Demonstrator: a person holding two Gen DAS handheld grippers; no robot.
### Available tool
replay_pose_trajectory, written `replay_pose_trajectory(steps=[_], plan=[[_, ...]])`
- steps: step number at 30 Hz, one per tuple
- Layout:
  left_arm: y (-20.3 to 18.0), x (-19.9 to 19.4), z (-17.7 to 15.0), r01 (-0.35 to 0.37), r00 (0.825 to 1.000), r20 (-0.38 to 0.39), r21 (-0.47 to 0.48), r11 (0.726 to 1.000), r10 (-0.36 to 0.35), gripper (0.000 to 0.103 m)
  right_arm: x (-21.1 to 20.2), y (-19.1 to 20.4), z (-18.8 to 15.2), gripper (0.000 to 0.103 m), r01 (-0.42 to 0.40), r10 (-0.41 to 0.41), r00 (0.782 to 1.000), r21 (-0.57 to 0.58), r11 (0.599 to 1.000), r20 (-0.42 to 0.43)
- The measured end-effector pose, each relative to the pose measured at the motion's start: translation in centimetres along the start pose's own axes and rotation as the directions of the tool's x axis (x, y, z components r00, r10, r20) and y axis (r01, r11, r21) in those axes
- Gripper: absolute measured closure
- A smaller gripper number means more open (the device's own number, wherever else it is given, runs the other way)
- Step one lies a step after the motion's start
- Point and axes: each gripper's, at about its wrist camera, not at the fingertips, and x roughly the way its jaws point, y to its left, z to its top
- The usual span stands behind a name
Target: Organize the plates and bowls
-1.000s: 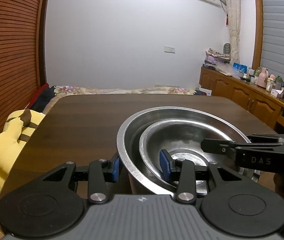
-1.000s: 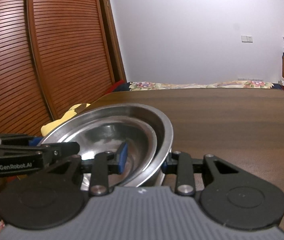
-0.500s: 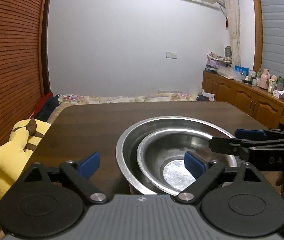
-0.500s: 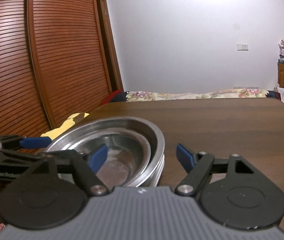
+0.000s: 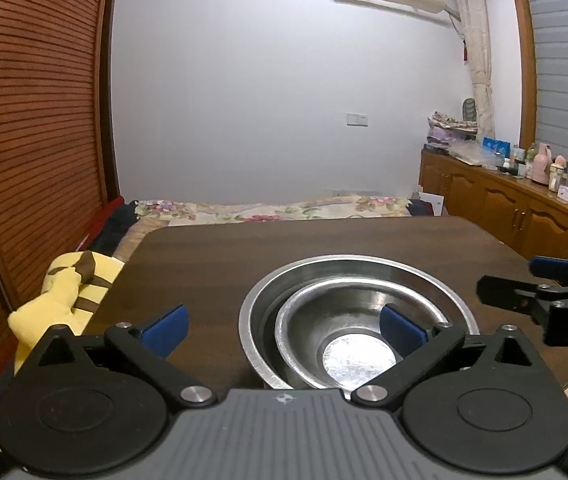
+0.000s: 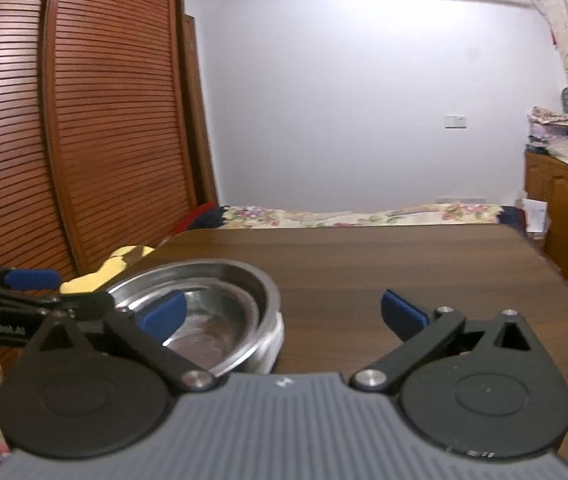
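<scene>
The 2 nested round steel bowls point(image 5: 358, 320) sit on the dark wooden tabletop point(image 5: 324, 240) between both grippers (left gripper point(image 5: 282, 330), right gripper point(image 6: 282, 312)), whose fingers are opening wide and hold nothing.

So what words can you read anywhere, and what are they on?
"GenRobot.AI", slightly blurred: side of the left gripper, seen by the right camera.
"DA", cut off by the picture's edge: side of the right gripper, seen by the left camera.
Labels on the counter bottles: too small to read.

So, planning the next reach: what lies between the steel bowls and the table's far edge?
Bare wood: nothing between the bowls and the table edge, in both views.
</scene>
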Motion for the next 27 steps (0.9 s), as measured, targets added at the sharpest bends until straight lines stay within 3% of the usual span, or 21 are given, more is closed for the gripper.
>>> replay_pose_trajectory(steps=[15,27], plan=[[-2.3,-4.0,1.1,-0.049,0.997,0.058,0.01,0.999,0.049,0.0,-4.5,-0.1,1.0,0.0,0.072,-0.073,0.995,0.012,0.997,0.068],[-2.6,-5.0,-0.1,-0.045,0.998,0.039,0.004,0.999,0.045,0.0,-5.7,-0.7,-0.2,0.0,0.131,-0.132,0.989,0.015,0.991,0.065]])
